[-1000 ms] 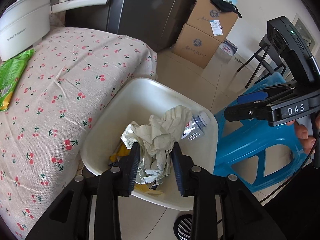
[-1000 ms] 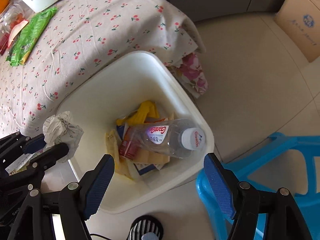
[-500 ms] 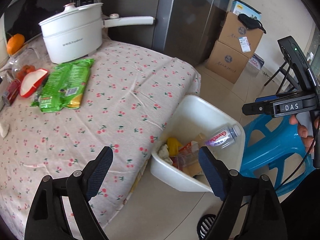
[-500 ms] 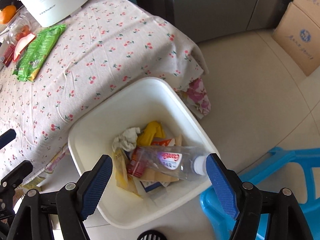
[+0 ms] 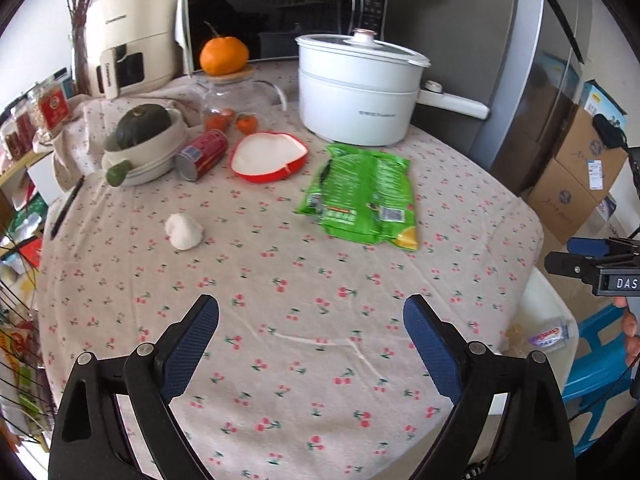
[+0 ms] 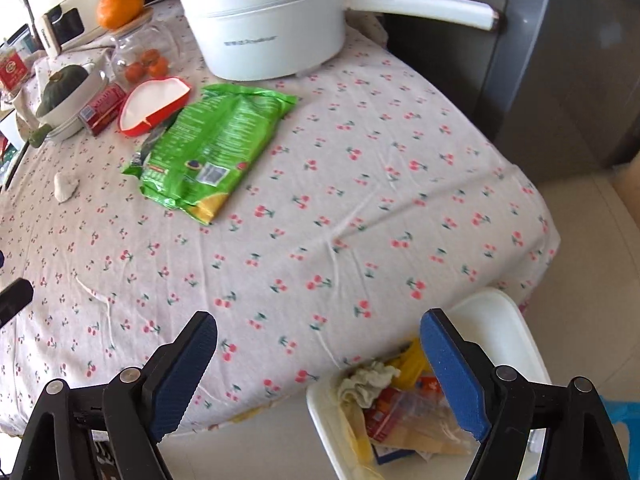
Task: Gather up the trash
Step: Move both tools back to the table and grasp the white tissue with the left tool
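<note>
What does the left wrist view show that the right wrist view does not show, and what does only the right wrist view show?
Only the left wrist view shows the microwave, the cardboard boxes and the right gripper's body with a hand on it.

Only the right wrist view shows the crumpled tissue and yellow wrapper inside the white bin.

Both show the green packet, the white pot, the orange and the white wad on the cherry tablecloth.

Cherry-print table (image 5: 304, 320), green packet (image 5: 362, 196), white pot (image 5: 356, 88), tissue wad (image 5: 184, 231)
</note>
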Demonstrator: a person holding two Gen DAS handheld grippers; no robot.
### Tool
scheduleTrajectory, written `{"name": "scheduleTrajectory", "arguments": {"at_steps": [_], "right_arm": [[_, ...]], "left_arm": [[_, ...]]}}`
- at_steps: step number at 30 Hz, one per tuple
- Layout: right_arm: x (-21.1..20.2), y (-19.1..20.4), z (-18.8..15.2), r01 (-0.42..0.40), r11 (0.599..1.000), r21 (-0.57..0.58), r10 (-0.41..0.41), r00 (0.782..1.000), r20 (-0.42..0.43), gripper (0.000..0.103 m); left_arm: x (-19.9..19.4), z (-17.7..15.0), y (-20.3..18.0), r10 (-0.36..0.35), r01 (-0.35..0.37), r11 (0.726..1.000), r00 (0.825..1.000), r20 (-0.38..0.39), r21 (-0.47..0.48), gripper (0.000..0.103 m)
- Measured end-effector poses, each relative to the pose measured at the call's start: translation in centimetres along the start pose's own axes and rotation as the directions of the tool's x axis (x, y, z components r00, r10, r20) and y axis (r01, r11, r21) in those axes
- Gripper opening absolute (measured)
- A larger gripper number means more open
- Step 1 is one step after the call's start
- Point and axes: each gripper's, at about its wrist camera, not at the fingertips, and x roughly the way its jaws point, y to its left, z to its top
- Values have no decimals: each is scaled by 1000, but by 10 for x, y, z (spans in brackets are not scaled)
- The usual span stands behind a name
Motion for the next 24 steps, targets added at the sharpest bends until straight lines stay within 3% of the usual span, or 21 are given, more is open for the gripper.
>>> {"name": "scheduleTrajectory", "arguments": {"at_steps": [3,8,12,24], "right_arm": [[18,22,9,-13,1000,-13,13,1000,2,87],[56,46,28,-14,1000,2,14,1000,1,87],[81,55,45,-7,999,36,6,999,34,87],[143,75,72,29,999,41,-31,998,54,87]], "left_arm": [[13,12,35,62,-61,997,998,11,-36,95],[46,24,88,41,-43,977,999,-11,-211,95],[73,31,99,66,-67,968,998,-13,-243,94],[132,38,125,124,-133,941,991,-47,-312,64]]}}
